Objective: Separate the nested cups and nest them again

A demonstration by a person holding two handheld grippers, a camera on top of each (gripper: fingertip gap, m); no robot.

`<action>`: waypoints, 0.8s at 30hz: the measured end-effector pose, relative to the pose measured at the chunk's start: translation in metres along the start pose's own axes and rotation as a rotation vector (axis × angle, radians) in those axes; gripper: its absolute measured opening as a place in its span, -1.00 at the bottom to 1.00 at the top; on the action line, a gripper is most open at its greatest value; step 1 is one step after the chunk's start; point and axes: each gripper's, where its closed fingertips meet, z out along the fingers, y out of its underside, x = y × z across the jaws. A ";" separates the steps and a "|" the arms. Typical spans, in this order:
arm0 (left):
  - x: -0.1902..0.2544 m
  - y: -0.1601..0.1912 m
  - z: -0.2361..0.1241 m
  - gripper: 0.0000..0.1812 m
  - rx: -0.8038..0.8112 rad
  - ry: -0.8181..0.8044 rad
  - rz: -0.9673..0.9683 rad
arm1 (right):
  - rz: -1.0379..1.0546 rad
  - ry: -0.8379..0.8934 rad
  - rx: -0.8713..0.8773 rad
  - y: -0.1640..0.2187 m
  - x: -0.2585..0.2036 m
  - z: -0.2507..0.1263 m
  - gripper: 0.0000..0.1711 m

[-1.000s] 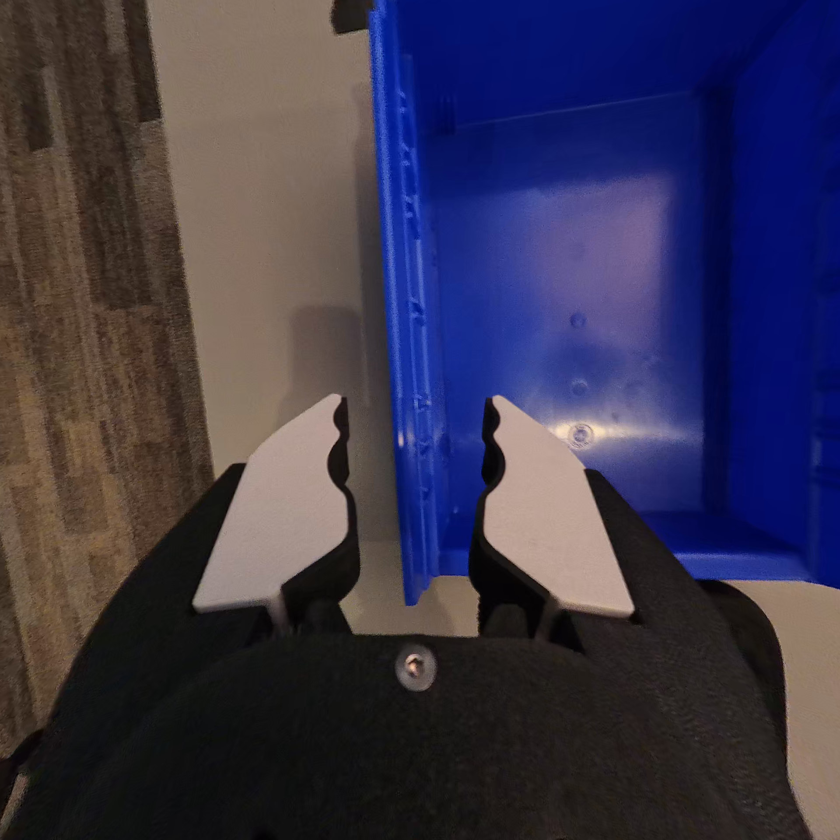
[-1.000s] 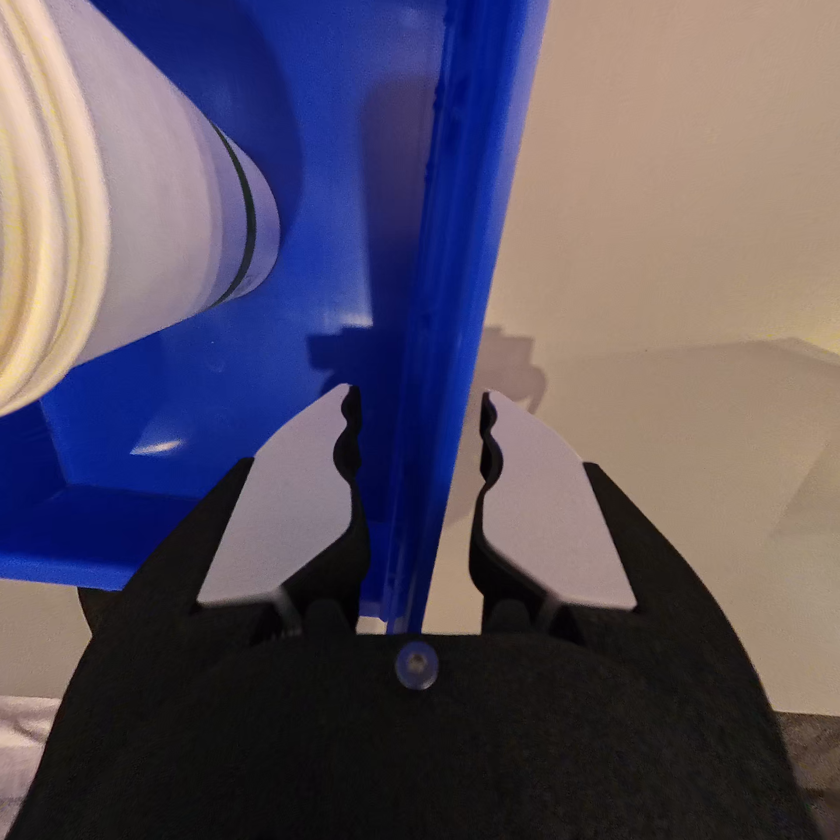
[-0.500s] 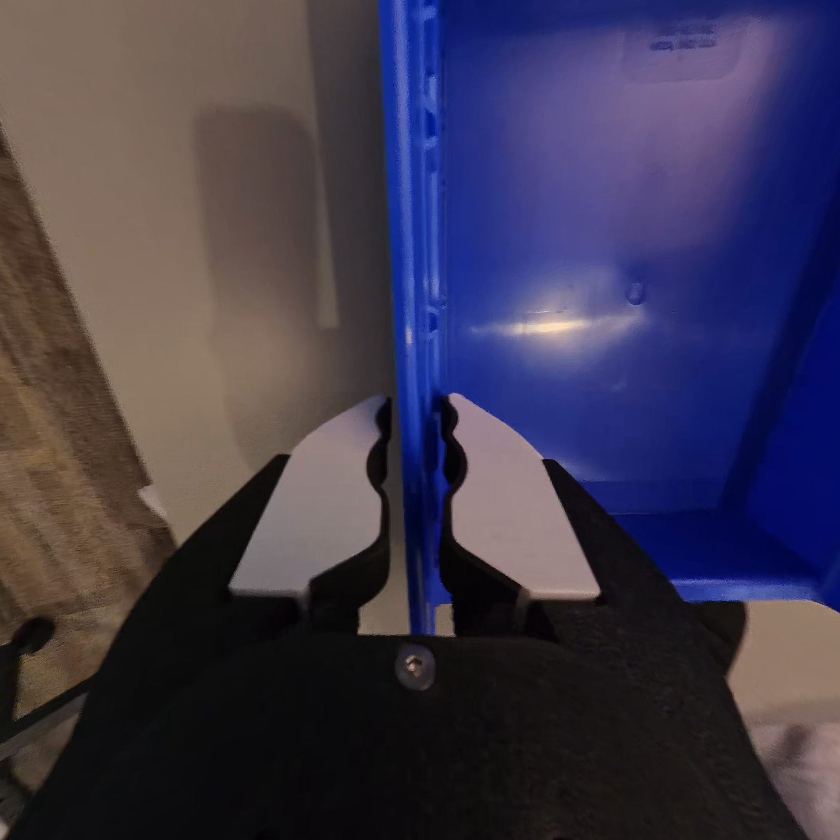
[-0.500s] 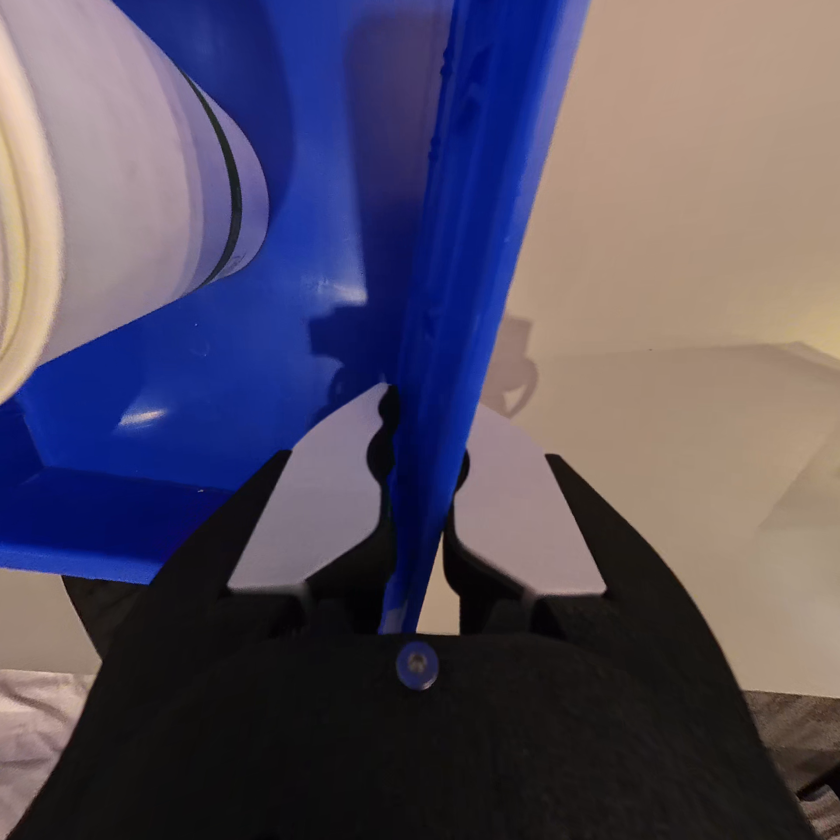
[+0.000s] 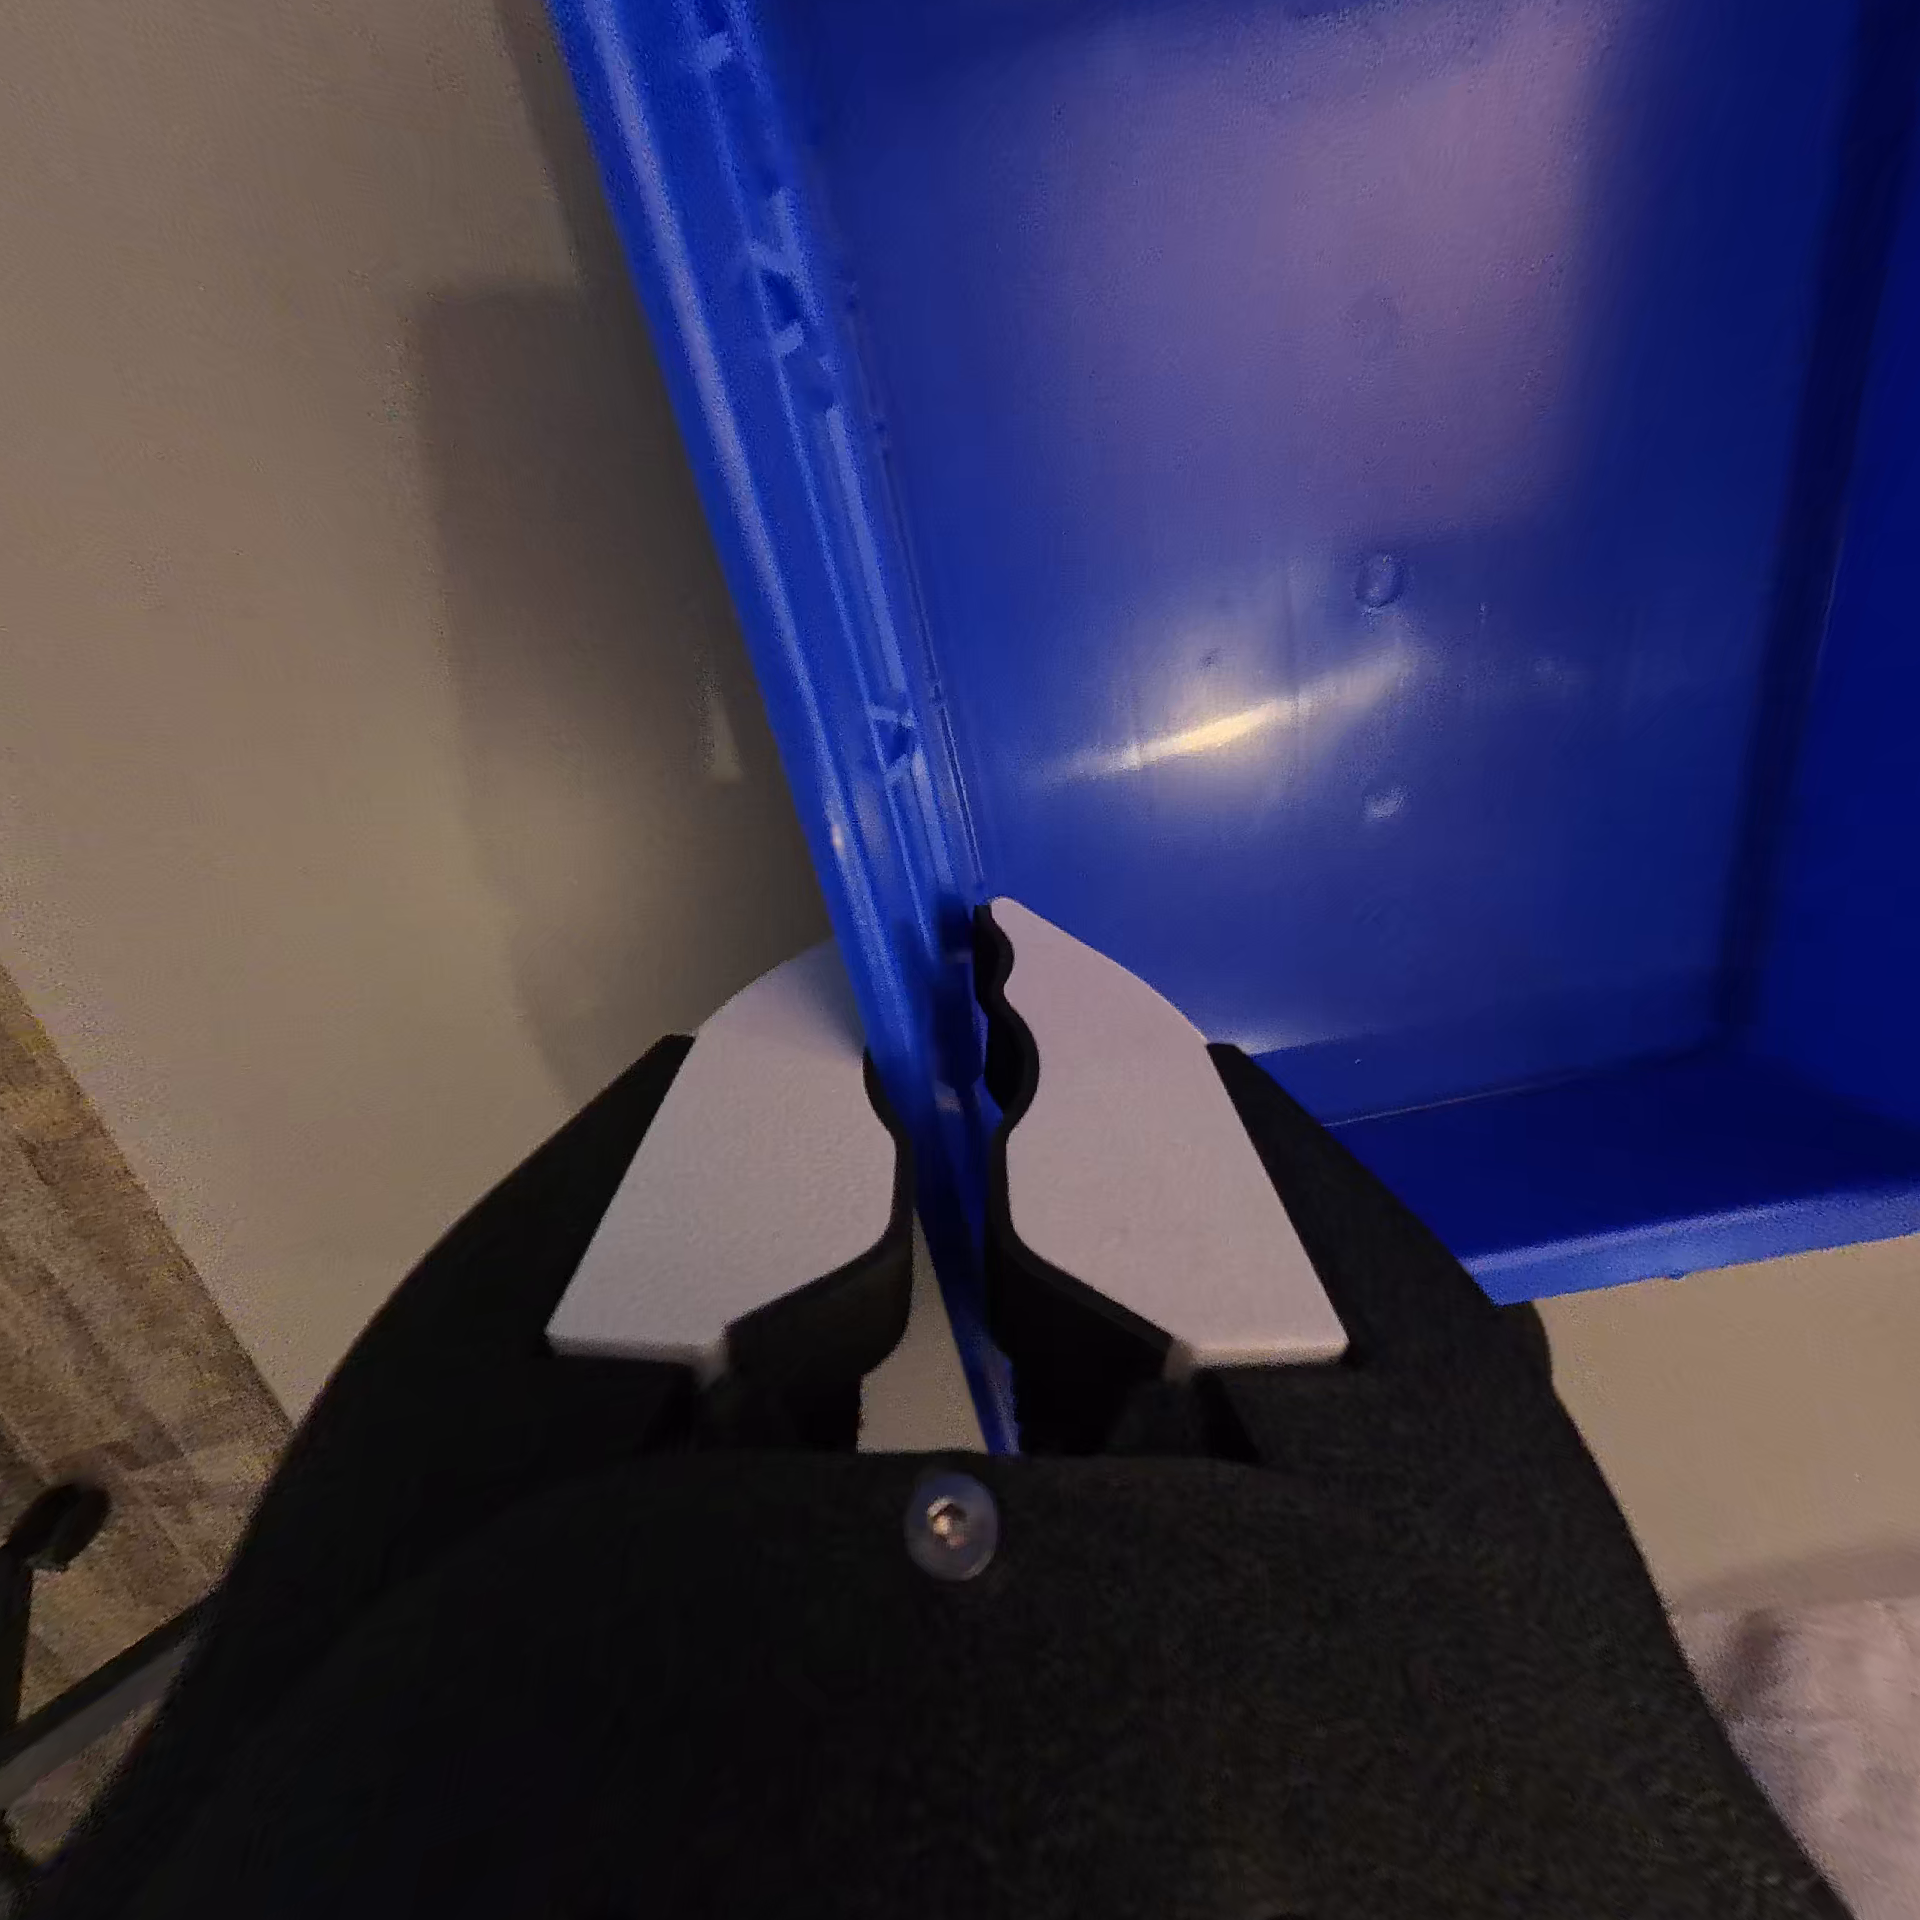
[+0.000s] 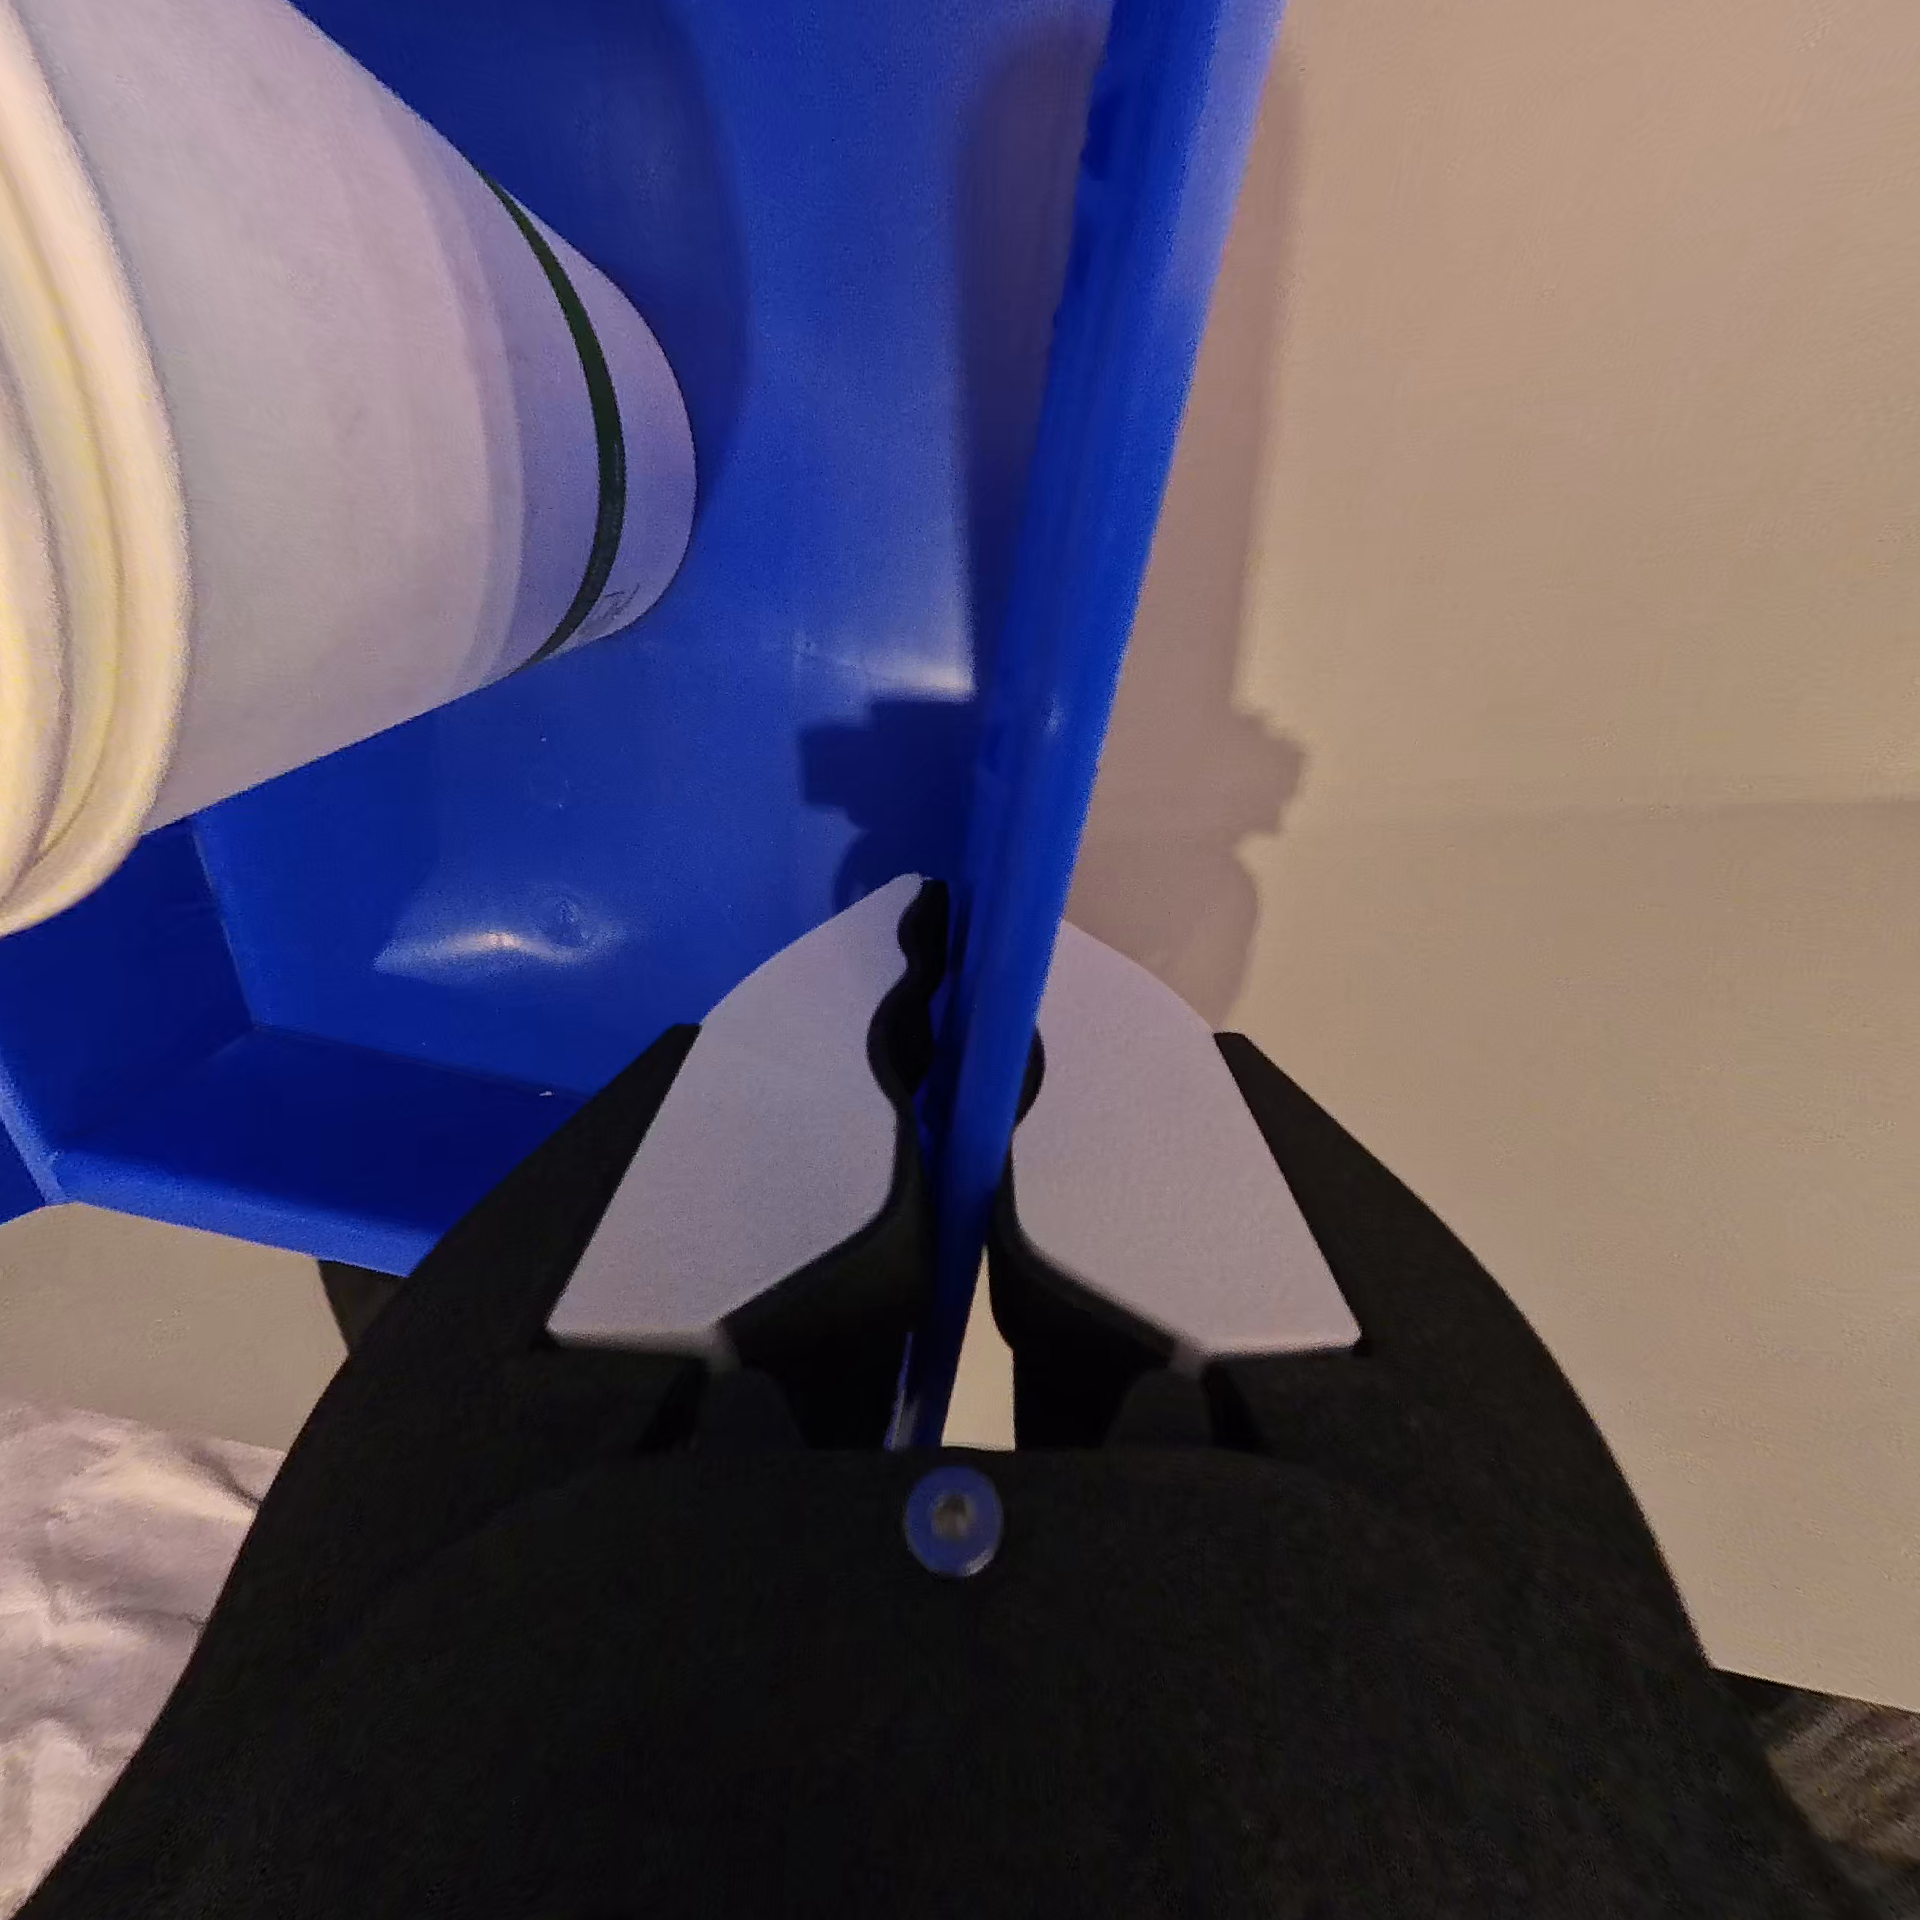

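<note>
desk (image 5: 312,623) carries the blue bin (image 5: 1351,468) | we clamp its two side walls, left gripper (image 5: 940,1049) and right gripper (image 6: 977,1039) fingers closed on them, probably to shift it | nested cups (image 6: 312,416) lie inside, right-view upper left

One deep blue plastic bin (image 5: 1403,468) is in view, seen from both sides. One stack of white paper cups (image 6: 312,436) lies inside it; several rims show, too blurred to count. Two grippers appear, each with two pale grey fingers (image 5: 1143,1174).
</note>
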 end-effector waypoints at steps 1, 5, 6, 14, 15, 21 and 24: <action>0.010 0.000 0.000 -0.90 0.007 -0.002 0.021 | 0.001 0.000 -0.002 0.000 -0.004 0.000 -0.92; 0.050 -0.005 0.002 -0.87 0.041 -0.025 0.067 | 0.005 -0.003 0.009 -0.004 -0.025 0.004 -0.92; 0.059 -0.007 0.002 -0.84 0.044 -0.034 0.091 | 0.004 0.002 0.013 -0.005 -0.032 0.005 -0.92; 0.125 -0.015 0.005 -0.84 0.069 -0.048 0.179 | -0.052 -0.011 0.009 -0.011 -0.079 0.012 -0.90; 0.130 -0.016 0.005 -0.83 0.075 -0.065 0.179 | -0.066 -0.011 0.008 -0.013 -0.082 0.013 -0.89; 0.154 -0.018 0.006 -0.79 0.112 -0.099 0.159 | -0.092 0.024 0.009 -0.023 -0.084 0.017 -0.82; 0.167 -0.018 0.006 -0.81 0.108 -0.074 0.159 | -0.086 -0.001 -0.014 -0.025 -0.087 0.018 -0.74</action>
